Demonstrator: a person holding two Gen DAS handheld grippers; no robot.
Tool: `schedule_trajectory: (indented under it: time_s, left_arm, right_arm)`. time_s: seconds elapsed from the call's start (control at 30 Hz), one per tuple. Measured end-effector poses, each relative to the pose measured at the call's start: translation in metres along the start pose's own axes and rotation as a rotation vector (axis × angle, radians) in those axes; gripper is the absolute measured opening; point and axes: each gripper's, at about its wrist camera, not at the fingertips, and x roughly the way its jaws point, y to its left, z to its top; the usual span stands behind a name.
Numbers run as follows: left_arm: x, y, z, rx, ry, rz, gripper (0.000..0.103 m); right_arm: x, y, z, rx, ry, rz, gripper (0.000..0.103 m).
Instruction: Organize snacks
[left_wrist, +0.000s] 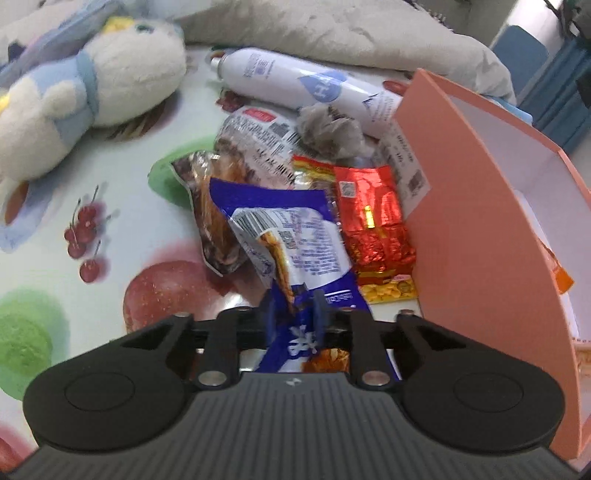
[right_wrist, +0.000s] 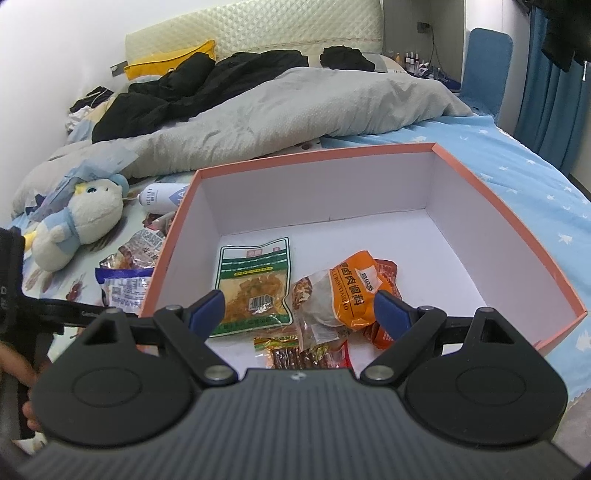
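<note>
— Blue-and-white snack packet (left_wrist: 295, 243): crinkled, tilted, low centre of the left wrist view, leaning over a clear brown-filled bag (left_wrist: 214, 214).

— Beside it?

— Red foil pack (left_wrist: 373, 218) just right, against the orange box (left_wrist: 480, 229) wall; printed clear wrapper (left_wrist: 258, 140) behind, above centre.

— Inside the box?

— White-lined, open-topped, filling the middle of the right wrist view. Green-bordered pouch (right_wrist: 255, 284) flat, lower centre; orange bag (right_wrist: 351, 291) to its right, overlapping red packets (right_wrist: 388, 273); striped stick pack (right_wrist: 288, 350) at the bottom edge.
</note>
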Motion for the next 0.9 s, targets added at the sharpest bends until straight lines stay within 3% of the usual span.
schedule_trajectory:
  time_s: [0.53, 0.9]
  left_arm:
    - [-0.075, 0.007, 0.025, -0.113, -0.091, -0.112, 0.018]
    - [-0.135, -0.034, 0.065, -0.101, -0.191, -0.255, 0.018]
  right_arm:
    - [-0.002, 0.004, 0.005, -0.013, -0.01, 0.001, 0.089]
    - [-0.009, 0.001, 0.013, 0.014, -0.039, -0.041, 0.089]
